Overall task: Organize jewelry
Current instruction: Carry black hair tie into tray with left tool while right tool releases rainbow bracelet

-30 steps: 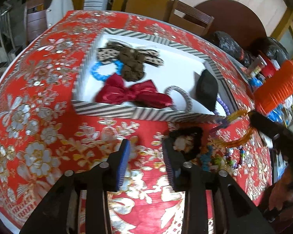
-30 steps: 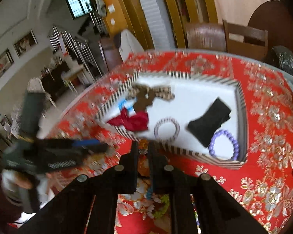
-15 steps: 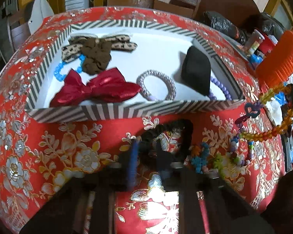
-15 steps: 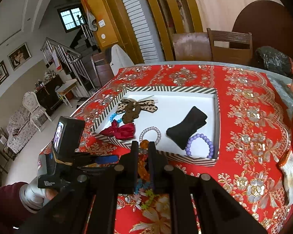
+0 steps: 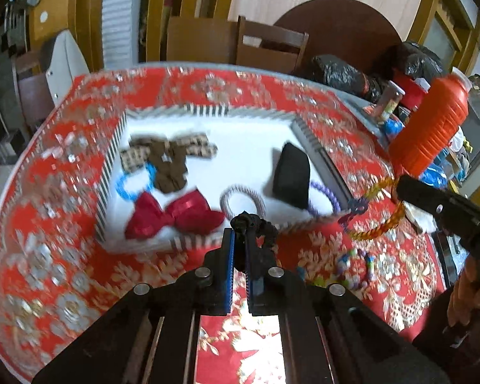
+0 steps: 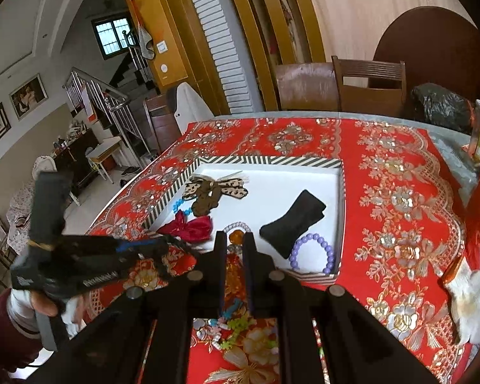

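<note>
Left wrist view: the left gripper (image 5: pixel 239 235) has just closed and clamps a black scrunchie (image 5: pixel 256 227), lifted at the striped tray's (image 5: pixel 188 241) six o'clock edge. Right wrist view: the right gripper (image 6: pixel 233 240) pinches an amber bead bracelet (image 6: pixel 235 238) at the tray's (image 6: pixel 265 160) seven o'clock edge.

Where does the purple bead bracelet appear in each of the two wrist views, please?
Left wrist view: the purple bead bracelet lies right of centre, partly hidden behind the black fabric piece, in the striped tray.
Right wrist view: the bracelet lies in the tray's near right corner.
Shared landmark: the red bow.
</note>
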`<action>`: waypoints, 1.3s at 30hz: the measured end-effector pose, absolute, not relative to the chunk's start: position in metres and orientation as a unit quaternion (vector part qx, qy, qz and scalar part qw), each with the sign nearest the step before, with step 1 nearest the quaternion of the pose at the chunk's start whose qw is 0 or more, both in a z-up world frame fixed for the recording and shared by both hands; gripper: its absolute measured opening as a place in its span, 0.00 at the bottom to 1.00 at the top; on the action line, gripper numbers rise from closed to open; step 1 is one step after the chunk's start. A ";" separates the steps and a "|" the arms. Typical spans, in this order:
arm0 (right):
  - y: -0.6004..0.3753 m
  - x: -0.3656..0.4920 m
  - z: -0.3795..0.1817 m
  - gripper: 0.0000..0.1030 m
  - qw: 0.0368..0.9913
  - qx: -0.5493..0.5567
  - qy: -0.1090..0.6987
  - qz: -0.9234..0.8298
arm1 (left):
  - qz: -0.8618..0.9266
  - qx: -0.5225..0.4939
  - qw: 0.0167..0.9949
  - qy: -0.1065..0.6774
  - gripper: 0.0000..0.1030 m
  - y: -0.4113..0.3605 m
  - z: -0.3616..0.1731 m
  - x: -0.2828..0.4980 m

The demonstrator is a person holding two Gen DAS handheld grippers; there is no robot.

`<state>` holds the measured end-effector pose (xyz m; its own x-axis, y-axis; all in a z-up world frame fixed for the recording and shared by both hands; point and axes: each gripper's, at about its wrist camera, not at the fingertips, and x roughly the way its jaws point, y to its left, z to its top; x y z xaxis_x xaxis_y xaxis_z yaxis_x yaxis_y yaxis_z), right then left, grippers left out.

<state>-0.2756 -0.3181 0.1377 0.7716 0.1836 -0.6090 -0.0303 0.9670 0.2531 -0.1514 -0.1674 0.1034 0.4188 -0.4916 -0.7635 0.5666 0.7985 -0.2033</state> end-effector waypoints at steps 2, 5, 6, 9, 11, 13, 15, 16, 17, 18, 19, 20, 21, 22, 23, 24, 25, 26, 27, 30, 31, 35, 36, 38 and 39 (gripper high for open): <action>-0.318 -0.270 0.140 0.09 0.935 0.109 0.334 0.055 | -0.309 0.047 0.847 0.430 0.01 -0.170 0.110 -0.144; -0.319 -0.258 0.143 0.09 0.934 0.109 0.337 0.057 | -0.304 0.050 0.852 0.422 0.01 -0.174 0.115 -0.132; -0.319 -0.254 0.143 0.09 0.933 0.108 0.337 0.056 | -0.302 0.051 0.853 0.422 0.01 -0.177 0.115 -0.127; -0.319 -0.239 0.143 0.09 0.932 0.107 0.342 0.053 | -0.297 0.050 0.854 0.424 0.01 -0.185 0.112 -0.113; -0.317 -0.228 0.142 0.09 0.931 0.102 0.346 0.052 | -0.296 0.048 0.852 0.430 0.01 -0.190 0.108 -0.103; -0.317 -0.214 0.140 0.09 0.930 0.099 0.352 0.048 | -0.295 0.045 0.849 0.437 0.01 -0.194 0.104 -0.094; -0.318 -0.200 0.139 0.09 0.928 0.099 0.356 0.046 | -0.294 0.045 0.847 0.441 0.01 -0.200 0.099 -0.086; -0.318 -0.195 0.138 0.09 0.927 0.099 0.358 0.045 | -0.293 0.045 0.846 0.443 0.01 -0.202 0.095 -0.081; -0.318 -0.187 0.136 0.09 0.926 0.099 0.361 0.043 | -0.292 0.044 0.845 0.447 0.01 -0.205 0.092 -0.076; -0.318 -0.179 0.135 0.09 0.925 0.100 0.364 0.041 | -0.291 0.043 0.843 0.449 0.01 -0.208 0.089 -0.072; -0.318 -0.172 0.133 0.09 0.924 0.101 0.367 0.040 | -0.290 0.043 0.842 0.453 0.01 -0.210 0.084 -0.068; -0.318 -0.161 0.129 0.09 0.922 0.103 0.371 0.039 | -0.287 0.042 0.841 0.456 0.01 -0.212 0.080 -0.063; -0.317 -0.153 0.126 0.09 0.921 0.104 0.375 0.039 | -0.285 0.043 0.840 0.459 0.01 -0.213 0.076 -0.059; -0.317 -0.144 0.122 0.09 0.918 0.104 0.380 0.038 | -0.282 0.043 0.840 0.462 0.01 -0.214 0.072 -0.055; -0.316 -0.135 0.118 0.09 0.916 0.105 0.384 0.037 | -0.277 0.044 0.840 0.464 0.01 -0.215 0.068 -0.051; -0.316 -0.128 0.116 0.09 0.915 0.106 0.387 0.037 | -0.273 0.044 0.840 0.466 0.01 -0.215 0.065 -0.048; -0.316 -0.119 0.111 0.09 0.914 0.108 0.389 0.037 | -0.269 0.044 0.839 0.470 0.01 -0.214 0.061 -0.044; -0.316 -0.113 0.108 0.09 0.913 0.110 0.391 0.036 | -0.264 0.042 0.838 0.475 0.01 -0.213 0.057 -0.040; -0.317 -0.107 0.105 0.09 0.912 0.113 0.393 0.033 | -0.259 0.042 0.838 0.479 0.01 -0.212 0.052 -0.037; -0.327 -0.093 0.084 0.09 0.902 0.125 0.412 0.015 | -0.251 0.042 0.836 0.486 0.01 -0.211 0.046 -0.033; -0.330 -0.091 0.077 0.09 0.898 0.126 0.422 0.008 | -0.251 0.042 0.836 0.486 0.01 -0.211 0.044 -0.032; -0.339 -0.090 0.044 0.09 0.876 0.113 0.468 -0.028 | -0.247 0.054 0.839 0.481 0.01 -0.214 0.040 -0.034; -0.340 -0.091 0.040 0.09 0.874 0.116 0.470 -0.027 | -0.246 0.056 0.839 0.482 0.01 -0.214 0.040 -0.034; -0.342 -0.093 0.036 0.09 0.873 0.116 0.473 -0.024 | -0.244 0.061 0.841 0.479 0.01 -0.217 0.039 -0.036; -0.341 -0.093 0.036 0.09 0.874 0.110 0.472 -0.024 | -0.242 0.065 0.843 0.476 0.01 -0.217 0.039 -0.038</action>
